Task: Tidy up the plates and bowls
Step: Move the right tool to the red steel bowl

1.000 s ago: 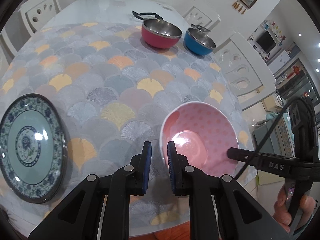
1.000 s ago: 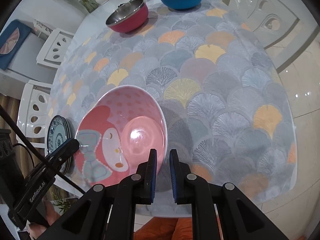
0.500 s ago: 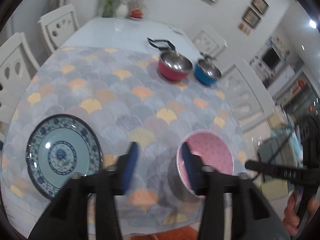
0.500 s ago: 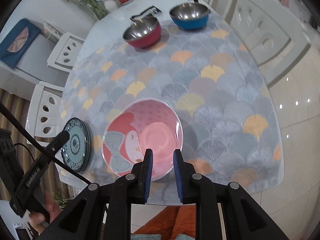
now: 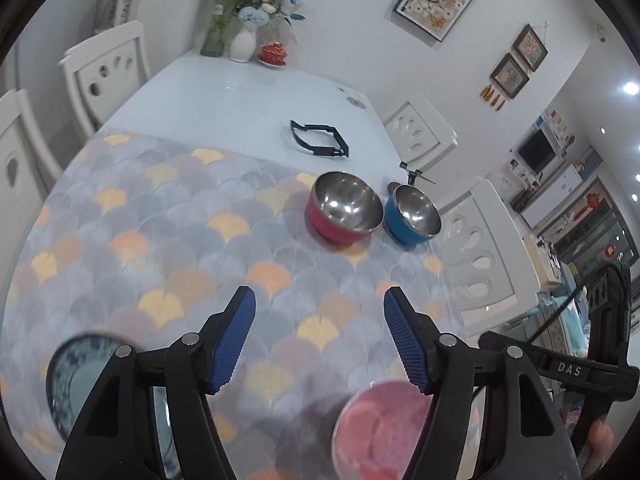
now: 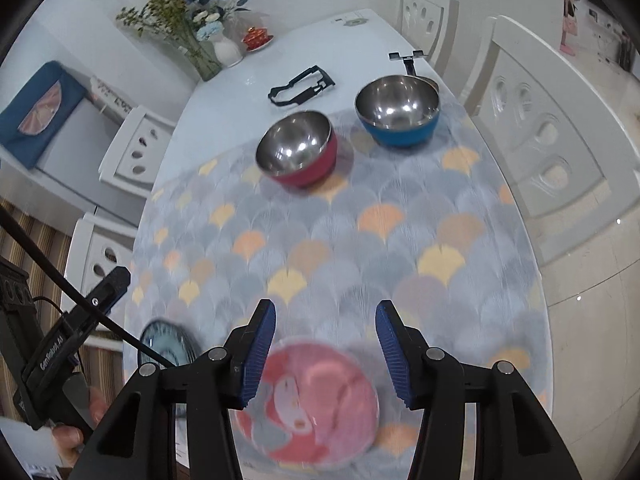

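Both grippers are spread wide and hold nothing: left gripper (image 5: pixel 320 336), right gripper (image 6: pixel 326 350), each above the near end of the table.

Hidden or unclear: the pink bowl (image 6: pixel 310 402) is motion-blurred and partly behind the right gripper's fingers; in the left view only part of it (image 5: pixel 380 428) shows. The blue-patterned plate (image 5: pixel 86 384) is cut by the left gripper's body, its rim smeared.

Surface and room: a mat (image 6: pixel 360 248) with a grey, yellow and orange fan pattern covers the near part of a white table (image 5: pixel 240 96). White chairs stand around. A vase of flowers (image 6: pixel 208 36) sits at the far end.

Task items: pink bowl at the near edge, upright, a cartoon figure inside. Plate left of it, apart. Red bowl (image 5: pixel 344 208) and blue bowl (image 5: pixel 412 216), both steel-lined, stand just beside each other at the mat's far edge.
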`<state>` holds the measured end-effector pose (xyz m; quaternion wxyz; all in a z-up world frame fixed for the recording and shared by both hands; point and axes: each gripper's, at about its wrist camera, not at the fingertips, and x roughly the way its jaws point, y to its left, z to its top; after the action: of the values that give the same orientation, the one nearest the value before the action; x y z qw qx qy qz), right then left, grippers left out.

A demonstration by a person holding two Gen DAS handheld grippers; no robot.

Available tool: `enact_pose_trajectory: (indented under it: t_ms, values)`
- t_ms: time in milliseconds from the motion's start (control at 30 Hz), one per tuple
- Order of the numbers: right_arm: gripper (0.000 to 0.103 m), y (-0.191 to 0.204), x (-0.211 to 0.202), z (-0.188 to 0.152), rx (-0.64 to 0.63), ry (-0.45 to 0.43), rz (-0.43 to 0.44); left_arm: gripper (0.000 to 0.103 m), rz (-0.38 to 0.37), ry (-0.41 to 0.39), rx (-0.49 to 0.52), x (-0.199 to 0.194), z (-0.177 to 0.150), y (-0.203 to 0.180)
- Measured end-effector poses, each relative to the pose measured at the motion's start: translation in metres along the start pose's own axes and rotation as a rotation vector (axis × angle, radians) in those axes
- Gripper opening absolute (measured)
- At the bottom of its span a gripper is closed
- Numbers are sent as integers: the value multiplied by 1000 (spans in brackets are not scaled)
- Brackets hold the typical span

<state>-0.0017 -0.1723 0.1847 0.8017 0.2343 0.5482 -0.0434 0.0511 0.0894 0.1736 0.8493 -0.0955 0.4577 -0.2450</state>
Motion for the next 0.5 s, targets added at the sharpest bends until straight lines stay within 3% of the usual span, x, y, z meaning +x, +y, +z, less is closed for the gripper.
enact_pose_trajectory:
  t_ms: [233, 500]
  values:
    - [50, -6, 48, 66, 37, 37, 11, 65, -6, 69, 35, 65, 46, -12]
    - [50, -14, 100, 123, 60, 37, 10, 65, -43, 156, -22, 147, 81, -2]
